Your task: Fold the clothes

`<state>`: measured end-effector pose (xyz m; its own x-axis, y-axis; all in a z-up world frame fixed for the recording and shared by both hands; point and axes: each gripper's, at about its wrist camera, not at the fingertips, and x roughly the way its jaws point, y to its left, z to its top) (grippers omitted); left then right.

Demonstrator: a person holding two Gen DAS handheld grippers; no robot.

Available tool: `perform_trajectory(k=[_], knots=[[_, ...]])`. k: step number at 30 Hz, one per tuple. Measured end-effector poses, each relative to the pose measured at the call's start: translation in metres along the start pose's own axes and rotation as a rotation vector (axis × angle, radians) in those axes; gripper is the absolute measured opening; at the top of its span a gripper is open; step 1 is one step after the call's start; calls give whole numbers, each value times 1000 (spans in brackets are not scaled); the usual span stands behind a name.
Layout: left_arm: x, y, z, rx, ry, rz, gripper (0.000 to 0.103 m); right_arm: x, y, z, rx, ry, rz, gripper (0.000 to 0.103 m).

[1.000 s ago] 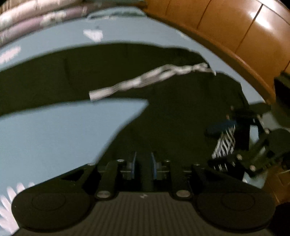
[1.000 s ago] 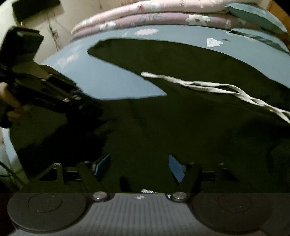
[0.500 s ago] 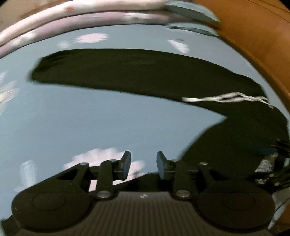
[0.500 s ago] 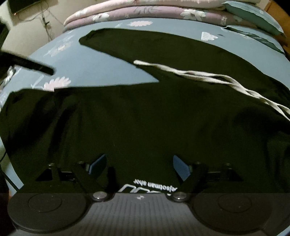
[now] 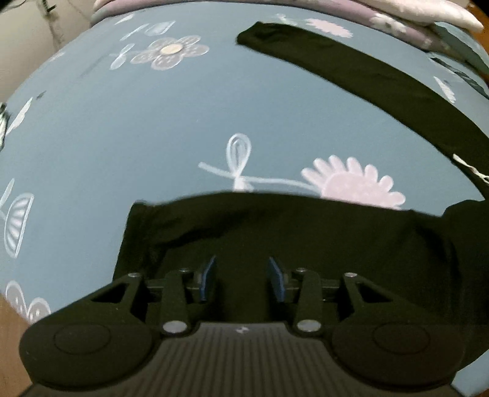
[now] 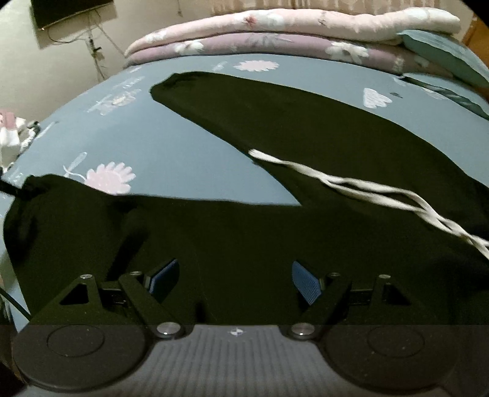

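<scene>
Black trousers (image 6: 321, 143) lie spread in a V on the blue flowered bedsheet (image 5: 152, 137), with a white drawstring (image 6: 366, 189) trailing across them at the right. In the left wrist view the near leg's end (image 5: 275, 232) lies under my left gripper (image 5: 241, 274), which is open with dark cloth showing between its blue pads. The far leg (image 5: 366, 79) runs diagonally up to the top centre. My right gripper (image 6: 235, 278) hovers wide open over the near leg's upper part, holding nothing.
Folded pink and mauve quilts (image 6: 290, 33) and a teal pillow (image 6: 443, 52) are stacked at the bed's far end. A dark screen (image 6: 70, 9) hangs on the wall at the back left. The bed's edge drops off at the lower left (image 5: 12, 305).
My left gripper was shut on the black cloth, then opened and swung left to the end of the near trouser leg. The right gripper stayed open, shifting only slightly.
</scene>
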<state>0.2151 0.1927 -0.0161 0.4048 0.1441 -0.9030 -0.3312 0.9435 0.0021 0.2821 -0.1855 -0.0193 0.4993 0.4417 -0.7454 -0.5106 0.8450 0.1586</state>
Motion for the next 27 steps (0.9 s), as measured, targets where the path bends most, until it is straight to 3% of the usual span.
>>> perform_trajectory(k=[7,21,27], knots=[[-16,16,-32,-102,-47,-9,40,19,22,14,-37,7,70,85],[-29,75,-75,-435,-131,55,42,31,46,26,-43,25,135,85],[-4,100,-80,-542,-116,-61,44,33,44,24,-28,38,105,86]])
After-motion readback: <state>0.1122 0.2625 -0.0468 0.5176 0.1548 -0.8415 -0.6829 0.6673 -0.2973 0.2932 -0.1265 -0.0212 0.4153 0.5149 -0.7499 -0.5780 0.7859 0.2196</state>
